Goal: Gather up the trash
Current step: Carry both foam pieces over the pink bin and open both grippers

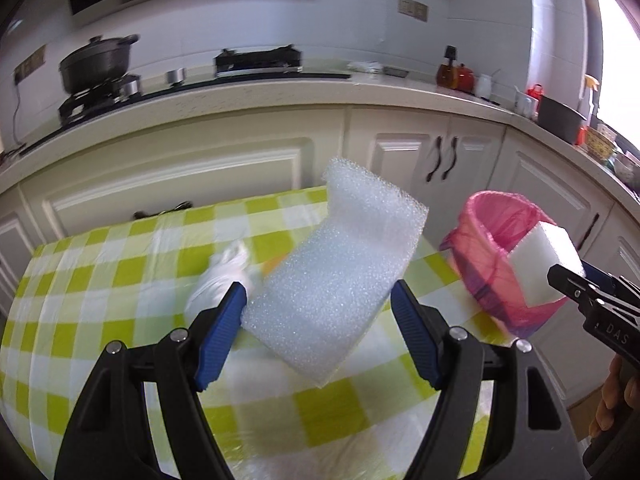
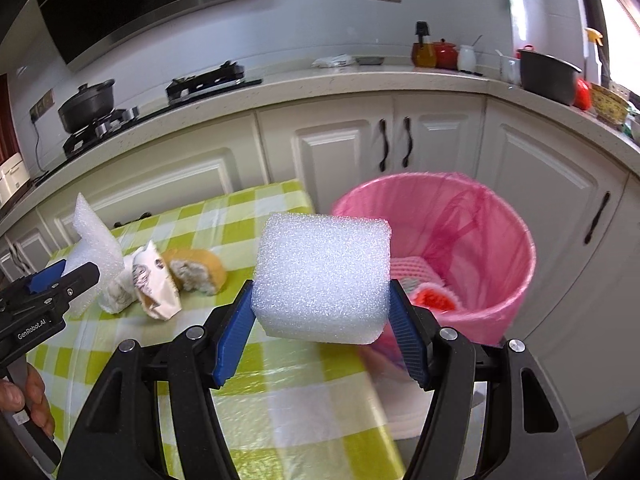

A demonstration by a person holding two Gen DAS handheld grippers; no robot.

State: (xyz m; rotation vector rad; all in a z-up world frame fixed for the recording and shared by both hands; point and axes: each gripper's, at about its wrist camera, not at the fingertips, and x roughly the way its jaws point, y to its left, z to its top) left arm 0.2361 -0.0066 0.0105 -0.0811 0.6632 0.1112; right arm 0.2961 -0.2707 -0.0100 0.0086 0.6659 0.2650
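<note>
A table under a green-and-white checked cloth (image 2: 248, 216) is set before white kitchen cabinets (image 2: 332, 152). On its left a long foam sheet (image 1: 340, 264) is clamped between the pads of the left gripper (image 1: 318, 300), with a crumpled wrapper (image 2: 154, 284) and a bread piece (image 2: 198, 272) lying just beyond. Further right, a foam block (image 2: 324, 276) is gripped by the right gripper (image 2: 322, 308), beside the pink-lined bin (image 2: 500, 240) standing off the table's right edge.
</note>
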